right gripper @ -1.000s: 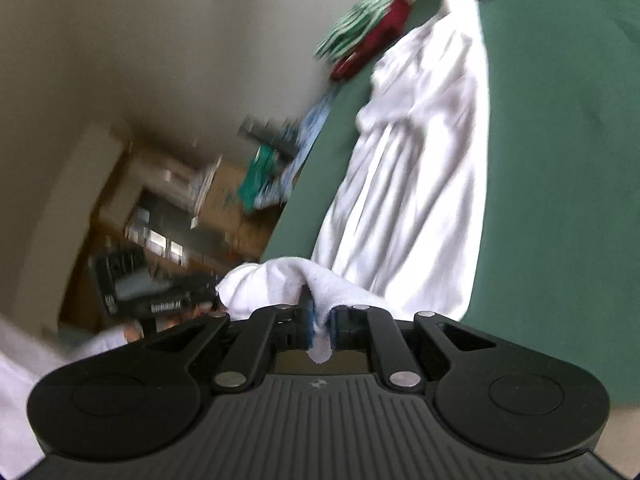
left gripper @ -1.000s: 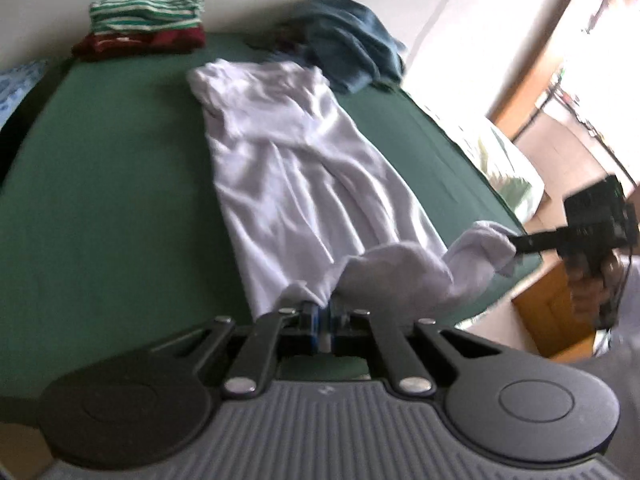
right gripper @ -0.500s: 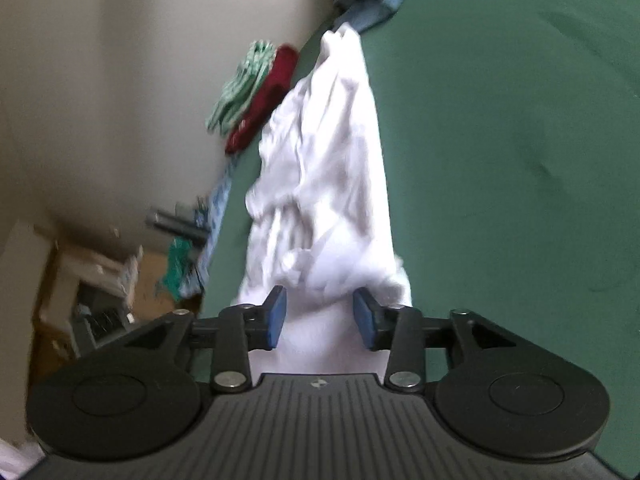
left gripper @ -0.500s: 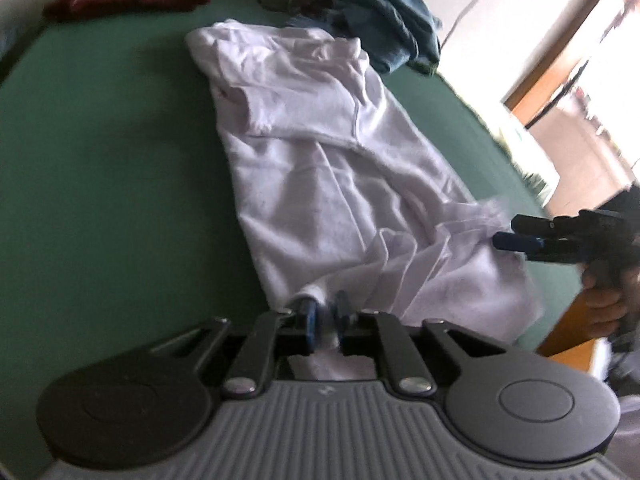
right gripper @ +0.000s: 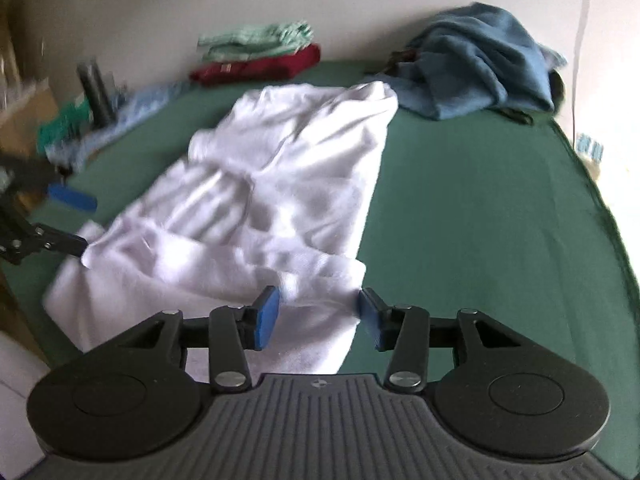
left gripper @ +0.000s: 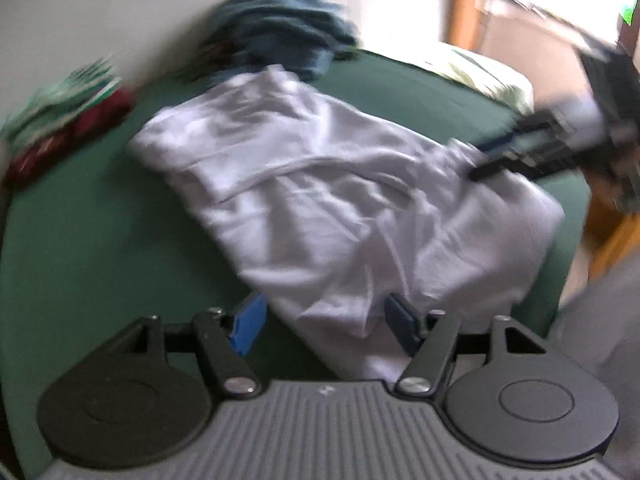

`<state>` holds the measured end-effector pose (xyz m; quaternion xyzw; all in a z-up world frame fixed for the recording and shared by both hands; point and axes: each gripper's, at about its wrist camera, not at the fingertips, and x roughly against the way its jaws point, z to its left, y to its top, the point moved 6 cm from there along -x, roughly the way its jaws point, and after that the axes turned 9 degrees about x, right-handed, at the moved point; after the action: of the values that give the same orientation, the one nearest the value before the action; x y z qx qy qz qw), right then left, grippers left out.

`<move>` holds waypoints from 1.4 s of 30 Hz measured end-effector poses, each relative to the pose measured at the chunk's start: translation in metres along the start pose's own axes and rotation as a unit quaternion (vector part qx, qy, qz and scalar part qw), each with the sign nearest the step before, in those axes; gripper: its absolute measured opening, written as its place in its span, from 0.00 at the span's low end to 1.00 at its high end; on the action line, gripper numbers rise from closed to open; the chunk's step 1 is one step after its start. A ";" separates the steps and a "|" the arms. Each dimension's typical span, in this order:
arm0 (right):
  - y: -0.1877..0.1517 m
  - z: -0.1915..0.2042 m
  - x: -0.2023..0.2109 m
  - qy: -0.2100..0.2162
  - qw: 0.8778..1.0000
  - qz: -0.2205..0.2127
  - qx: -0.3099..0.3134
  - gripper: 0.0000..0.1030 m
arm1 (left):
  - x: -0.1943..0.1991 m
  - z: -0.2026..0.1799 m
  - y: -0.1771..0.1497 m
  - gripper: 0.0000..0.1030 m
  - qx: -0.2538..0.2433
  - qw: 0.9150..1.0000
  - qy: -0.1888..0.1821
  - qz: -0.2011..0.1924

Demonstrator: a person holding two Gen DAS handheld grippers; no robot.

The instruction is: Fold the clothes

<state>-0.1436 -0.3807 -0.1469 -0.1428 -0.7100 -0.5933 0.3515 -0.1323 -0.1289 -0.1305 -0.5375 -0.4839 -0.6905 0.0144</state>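
Note:
A white garment [left gripper: 320, 200] lies crumpled lengthwise on the green bed cover [left gripper: 100, 240], its near end folded back on itself. My left gripper [left gripper: 326, 326] hangs over the garment's near corner, its jaws opening; cloth lies between the blue pads [left gripper: 248, 324] without being pressed. In the right wrist view the same white garment [right gripper: 280, 184] runs away from me. My right gripper [right gripper: 318, 318] is over its near hem, jaws opening, cloth lying loose between the pads. The right gripper [left gripper: 508, 156] also shows blurred at the garment's far edge in the left wrist view, and the left gripper [right gripper: 72, 220] at the left in the right wrist view.
A folded stack, green striped on dark red [right gripper: 256, 54], sits at the bed's far edge by the wall. A heap of blue clothes [right gripper: 476, 64] lies at the far corner. Boxes and clutter [right gripper: 24, 120] stand beside the bed. A pale pillow [left gripper: 480, 76] lies near the bright doorway.
Both grippers were shut on the garment's near corners a second ago and have let go. The lifted end has dropped flat onto the garment. Both views have rolled.

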 end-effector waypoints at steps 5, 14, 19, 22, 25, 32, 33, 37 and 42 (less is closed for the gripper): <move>0.003 0.003 0.003 -0.008 1.000 -0.005 0.005 0.32 | -0.012 -0.007 -0.001 0.67 -0.040 0.999 -0.010 0.014; 0.019 0.000 0.013 0.014 0.999 -0.018 -0.023 0.16 | 0.001 0.018 0.021 0.52 0.047 0.999 -0.013 0.010; 0.017 -0.004 0.004 0.025 0.999 -0.010 -0.038 0.26 | 0.012 0.008 0.016 0.79 0.010 1.000 -0.003 0.003; 0.019 0.002 -0.001 0.032 0.999 -0.014 -0.026 0.32 | 0.006 -0.006 0.012 0.76 -0.018 1.000 -0.003 0.009; 0.022 0.006 -0.001 0.014 1.000 -0.027 -0.004 0.12 | -0.007 -0.006 0.016 0.39 -0.002 1.000 -0.010 0.021; 0.029 -0.003 0.026 0.062 0.993 -0.078 -0.064 0.07 | 0.011 0.025 0.042 0.00 0.097 0.991 -0.090 0.000; 0.033 -0.007 0.032 0.082 0.988 -0.094 -0.089 0.07 | 0.006 0.034 0.041 0.00 0.115 0.989 -0.091 0.001; 0.039 -0.024 0.015 0.083 0.979 -0.118 -0.143 0.07 | -0.026 0.069 0.036 0.00 0.192 0.977 -0.091 0.019; 0.024 -0.043 -0.037 0.048 0.981 -0.069 -0.174 0.13 | -0.054 0.084 0.035 0.07 0.247 0.964 -0.094 0.012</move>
<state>-0.0876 -0.4071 -0.1516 -0.1238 -0.5860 -0.7368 0.3136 -0.0293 -0.1168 -0.1519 -0.5860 -0.6316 -0.4957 0.1094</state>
